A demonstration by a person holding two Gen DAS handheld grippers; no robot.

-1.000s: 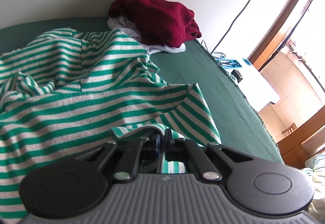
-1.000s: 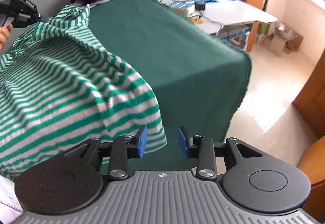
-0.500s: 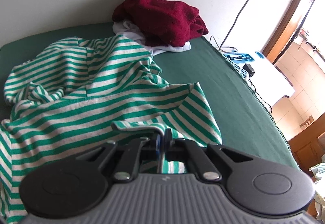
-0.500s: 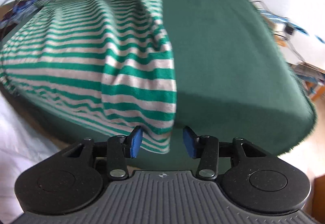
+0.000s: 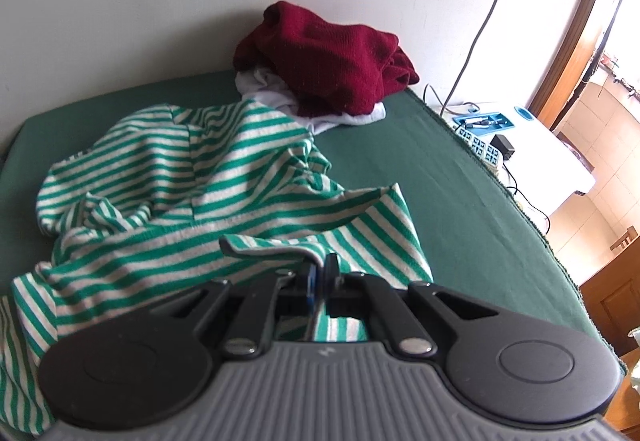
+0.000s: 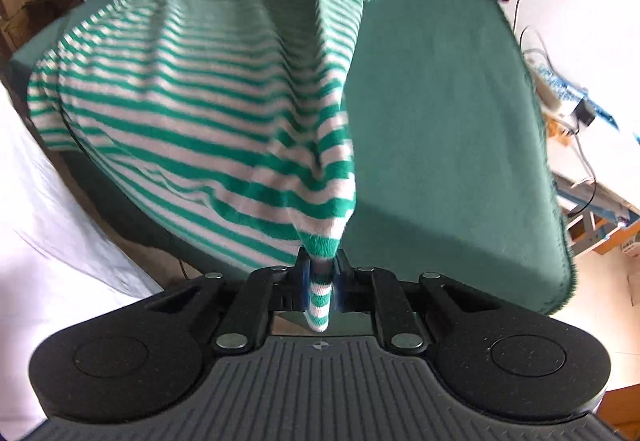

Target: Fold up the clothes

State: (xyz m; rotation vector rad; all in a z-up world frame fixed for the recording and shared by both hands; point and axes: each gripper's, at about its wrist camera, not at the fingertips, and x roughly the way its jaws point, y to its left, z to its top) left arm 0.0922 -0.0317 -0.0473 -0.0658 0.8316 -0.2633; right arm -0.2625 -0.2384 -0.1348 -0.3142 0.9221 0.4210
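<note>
1. The green-and-white striped top (image 5: 224,177) lay rumpled on the green-covered tabletop (image 5: 460,201), in front of a heap of maroon clothing (image 5: 332,69) against the wall.
2. One edge of the top was clenched in the left gripper (image 5: 319,277), its jaws fully shut on the fabric.
3. A hem corner was caught in the right gripper (image 6: 320,281) — the jaws were closing, the pads already pressed on the cloth.
4. Judged from this, the step was spreading the top; both corners would best be drawn apart evenly — kept taut and lowered flat so no creases were trapped.
</note>
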